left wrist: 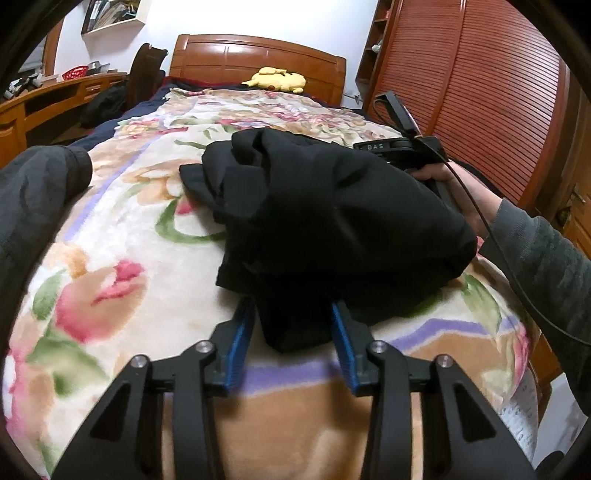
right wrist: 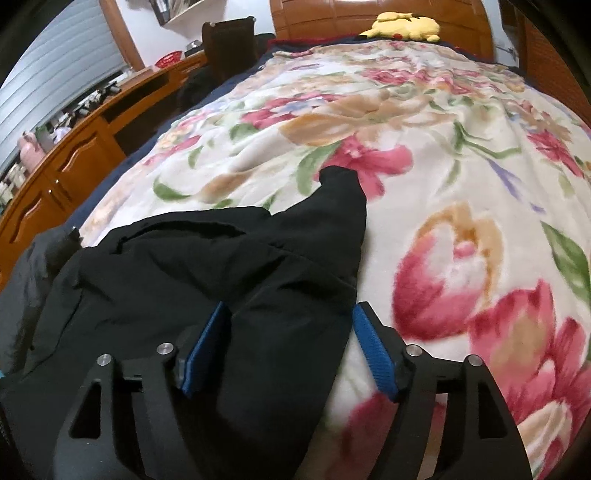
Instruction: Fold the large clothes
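Floral blanket, black garment — bunched, left

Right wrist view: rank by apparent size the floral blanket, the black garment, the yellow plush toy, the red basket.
1. Cream floral fleece blanket, fills most of the frame.
2. Black fabric garment, though nearness to the camera inflates it.
3. Yellow plush toy by the headboard.
4. Red plastic basket on the desk, smallest.
Both small items are far away.

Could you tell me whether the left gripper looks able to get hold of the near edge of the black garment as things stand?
Probably yes: the left gripper is open, and a fold of the black garment already hangs between its blue fingers, with nothing in the way on the floral blanket.
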The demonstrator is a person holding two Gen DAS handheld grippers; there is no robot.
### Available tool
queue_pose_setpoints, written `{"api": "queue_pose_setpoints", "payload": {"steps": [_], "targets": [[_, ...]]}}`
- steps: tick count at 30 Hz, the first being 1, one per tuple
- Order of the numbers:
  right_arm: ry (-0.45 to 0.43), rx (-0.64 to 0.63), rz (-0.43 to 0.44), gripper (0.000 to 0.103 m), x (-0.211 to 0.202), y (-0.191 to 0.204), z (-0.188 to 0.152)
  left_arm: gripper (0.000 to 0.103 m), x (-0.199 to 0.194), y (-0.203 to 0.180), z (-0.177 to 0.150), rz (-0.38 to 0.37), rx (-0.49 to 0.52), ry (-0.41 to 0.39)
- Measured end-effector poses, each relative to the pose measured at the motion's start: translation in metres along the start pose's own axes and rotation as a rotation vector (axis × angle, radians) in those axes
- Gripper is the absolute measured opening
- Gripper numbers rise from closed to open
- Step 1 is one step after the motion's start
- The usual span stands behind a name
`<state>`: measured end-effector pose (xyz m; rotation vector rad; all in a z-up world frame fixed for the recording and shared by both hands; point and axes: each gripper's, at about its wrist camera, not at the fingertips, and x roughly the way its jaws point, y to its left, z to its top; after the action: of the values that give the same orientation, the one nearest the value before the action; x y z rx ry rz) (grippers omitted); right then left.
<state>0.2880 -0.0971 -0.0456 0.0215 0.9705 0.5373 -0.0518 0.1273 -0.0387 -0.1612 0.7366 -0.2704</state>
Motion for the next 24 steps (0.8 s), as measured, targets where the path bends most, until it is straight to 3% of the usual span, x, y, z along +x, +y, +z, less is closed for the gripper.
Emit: {"api": "queue_pose_setpoints", "payload": {"steps": [5,6,11,13,16,24], "targets": [[0.046,0.073,0.092,0.077,0.007,-0.011,-0.002,0.021,0.004,-0.001,0.001,-0.024,0.0,0.007],[0.046,0.073,0.102,0.076,0.007,-0.011,-0.003,0.014,0.004,-0.001,0.001,-0.03,0.002,0.007],[0.033,0.024,0.166,0.052,0.001,-0.007,-0.01,0.006,0.005,-0.003,0.001,-0.044,0.023,0.008],[0.01,-0.011,0.16,0.034,-0.007,0.001,-0.012,0.005,0.001,-0.003,0.003,-0.041,0.023,-0.005],[-0.031,-0.071,0.109,0.023,-0.02,0.017,-0.013,0.003,-0.007,0.0,0.006,-0.026,0.019,-0.025],[-0.116,-0.137,0.063,0.019,-0.055,0.046,-0.022,0.002,-0.035,0.022,0.008,0.011,-0.035,-0.084]]}}
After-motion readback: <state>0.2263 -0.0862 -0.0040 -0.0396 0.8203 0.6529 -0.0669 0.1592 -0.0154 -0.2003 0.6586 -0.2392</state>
